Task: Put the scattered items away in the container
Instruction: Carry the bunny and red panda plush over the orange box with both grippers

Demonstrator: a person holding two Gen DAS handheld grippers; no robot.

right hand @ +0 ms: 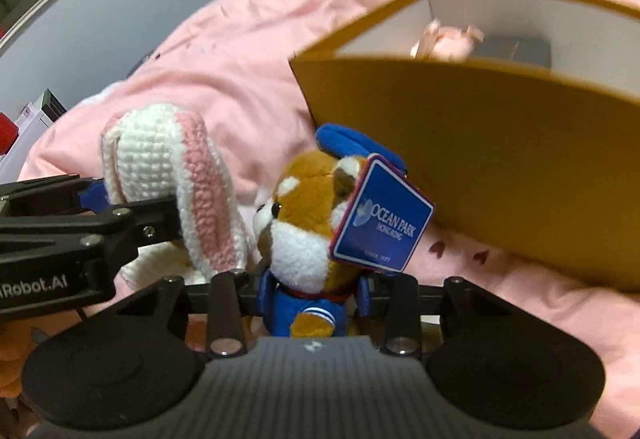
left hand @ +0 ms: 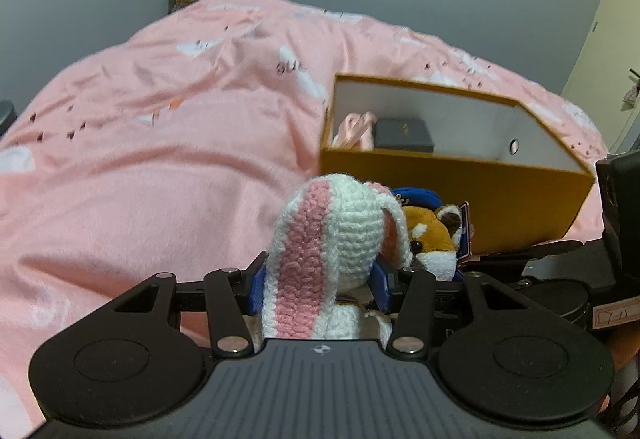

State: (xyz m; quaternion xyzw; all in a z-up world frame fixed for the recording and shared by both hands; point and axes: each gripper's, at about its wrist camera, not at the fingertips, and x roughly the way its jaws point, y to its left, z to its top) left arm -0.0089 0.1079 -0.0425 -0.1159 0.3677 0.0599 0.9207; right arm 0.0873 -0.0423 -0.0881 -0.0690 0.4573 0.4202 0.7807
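In my left wrist view, my left tongs (left hand: pixel 320 285) are pinching the crocheted rabbit (left hand: pixel 332 239), blue pads pressed against its sides, its pink-striped ear standing up toward the camera. The orange box (left hand: pixel 460 175) sits on the pink bed (left hand: pixel 160 159) ahead and to the right of these tongs, its open top showing a dark case (left hand: pixel 404 135) and a pink item (left hand: pixel 354 129) already inside at the left end. So the rabbit has to travel forward, right and up over the near wall, I judge. In my right wrist view, my right tongs (right hand: pixel 314 297) are clamped on the red panda plush (right hand: pixel 308 215) at its blue-clothed body, head upright, its blue tag (right hand: pixel 382 215) hanging toward the box. The box (right hand: pixel 500 159) rises just beyond and to the right, its near wall well above the plush. The right tongs look nearer to it, with the rabbit (right hand: pixel 172 175) held just to the left.
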